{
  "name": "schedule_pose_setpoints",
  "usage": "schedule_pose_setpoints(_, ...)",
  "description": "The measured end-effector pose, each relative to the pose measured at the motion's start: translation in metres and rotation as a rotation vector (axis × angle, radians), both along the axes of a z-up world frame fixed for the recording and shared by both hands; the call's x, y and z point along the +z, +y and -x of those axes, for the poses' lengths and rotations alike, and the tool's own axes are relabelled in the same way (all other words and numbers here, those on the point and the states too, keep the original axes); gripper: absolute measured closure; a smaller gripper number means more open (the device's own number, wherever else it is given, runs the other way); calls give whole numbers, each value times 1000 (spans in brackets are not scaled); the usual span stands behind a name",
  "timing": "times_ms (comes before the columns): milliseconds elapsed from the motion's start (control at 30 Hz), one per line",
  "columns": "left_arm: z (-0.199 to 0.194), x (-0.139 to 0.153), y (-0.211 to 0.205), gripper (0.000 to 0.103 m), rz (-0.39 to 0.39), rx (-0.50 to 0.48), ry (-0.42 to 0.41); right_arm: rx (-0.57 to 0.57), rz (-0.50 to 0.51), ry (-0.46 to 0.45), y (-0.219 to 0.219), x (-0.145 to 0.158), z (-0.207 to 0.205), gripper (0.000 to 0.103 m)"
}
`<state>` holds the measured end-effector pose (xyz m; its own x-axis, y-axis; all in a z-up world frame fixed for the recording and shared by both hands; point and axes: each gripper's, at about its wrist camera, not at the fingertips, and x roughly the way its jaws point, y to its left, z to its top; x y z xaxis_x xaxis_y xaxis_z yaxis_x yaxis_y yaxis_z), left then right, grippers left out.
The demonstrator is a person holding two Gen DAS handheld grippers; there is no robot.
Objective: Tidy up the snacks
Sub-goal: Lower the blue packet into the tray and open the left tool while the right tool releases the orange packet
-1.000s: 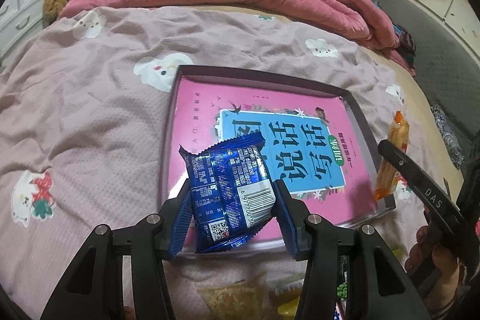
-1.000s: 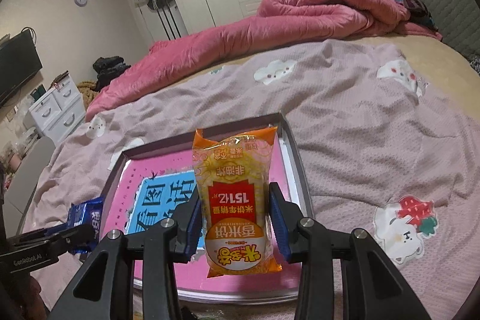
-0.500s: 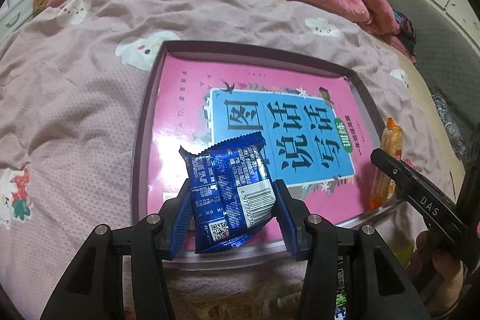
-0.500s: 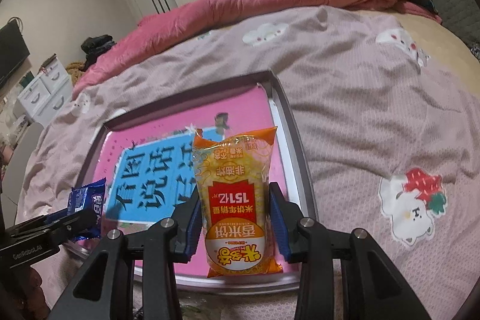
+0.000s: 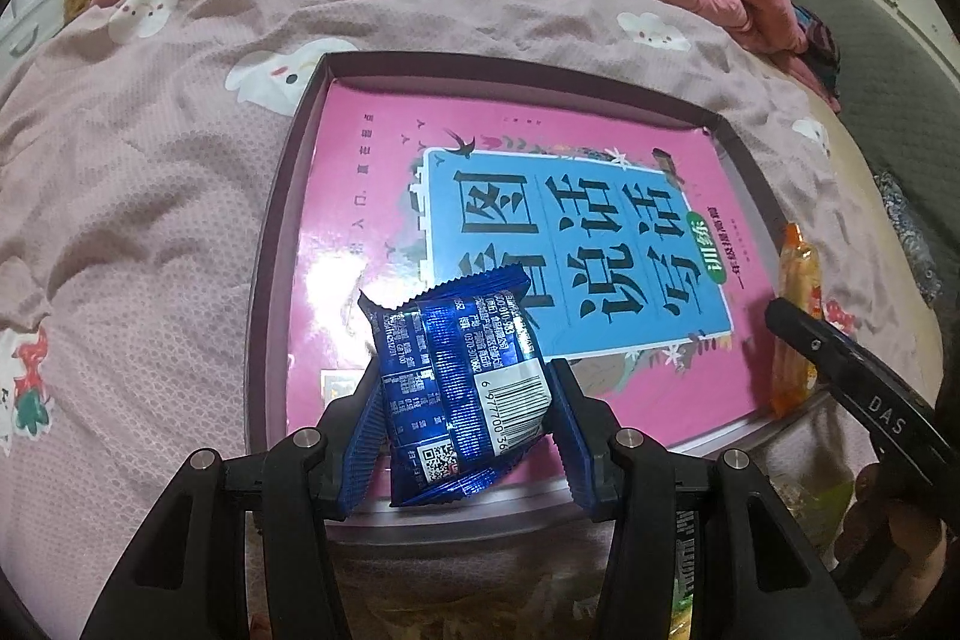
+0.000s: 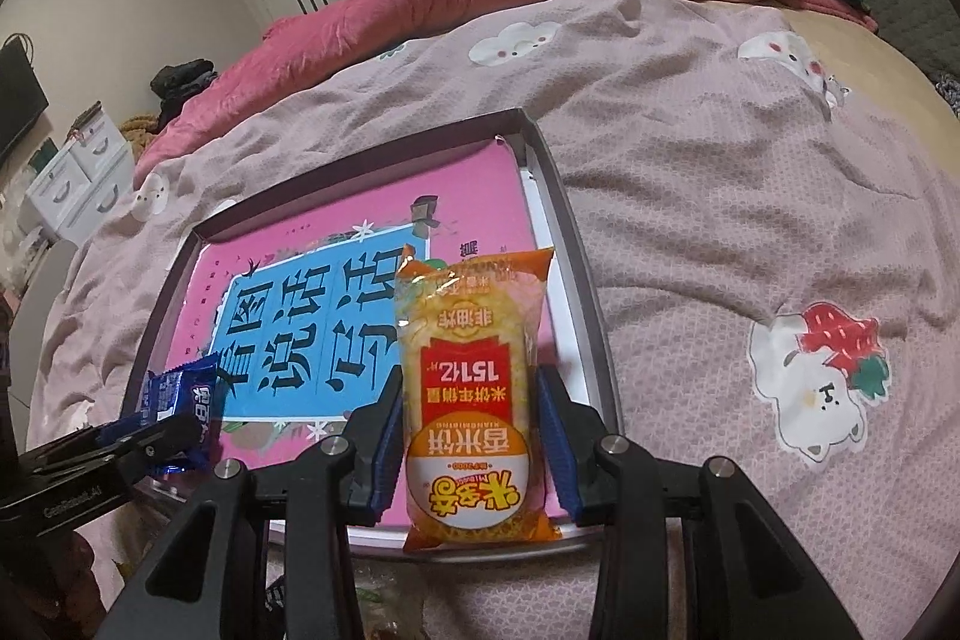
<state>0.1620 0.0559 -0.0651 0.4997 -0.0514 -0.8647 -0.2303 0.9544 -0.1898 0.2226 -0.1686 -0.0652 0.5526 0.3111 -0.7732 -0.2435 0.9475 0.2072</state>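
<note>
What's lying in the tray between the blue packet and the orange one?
Only the pink book with its blue title panel, lining the tray. The right wrist view shows it between the blue packet and the orange packet.

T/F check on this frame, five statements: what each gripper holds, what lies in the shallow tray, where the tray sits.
1. The left gripper is clamped on a shiny blue foil snack packet. True.
2. The right gripper is open and holds nothing. False: it grips a tall orange-and-yellow rice cracker pack.
3. The dark-rimmed shallow tray contains a pink book with a blue title panel. True.
4. The tray sits on a wooden table. False: it lies on a mauve bedspread with cartoon prints.
5. The blue packet lies flat in the tray. False: it is held between the left gripper's pads.
</note>
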Motion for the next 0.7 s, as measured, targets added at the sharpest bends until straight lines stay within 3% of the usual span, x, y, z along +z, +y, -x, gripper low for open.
schedule_pose_setpoints(700, 5, 5, -1, 46, 12, -7, -3, 2, -11, -31, -8, 17, 14, 61)
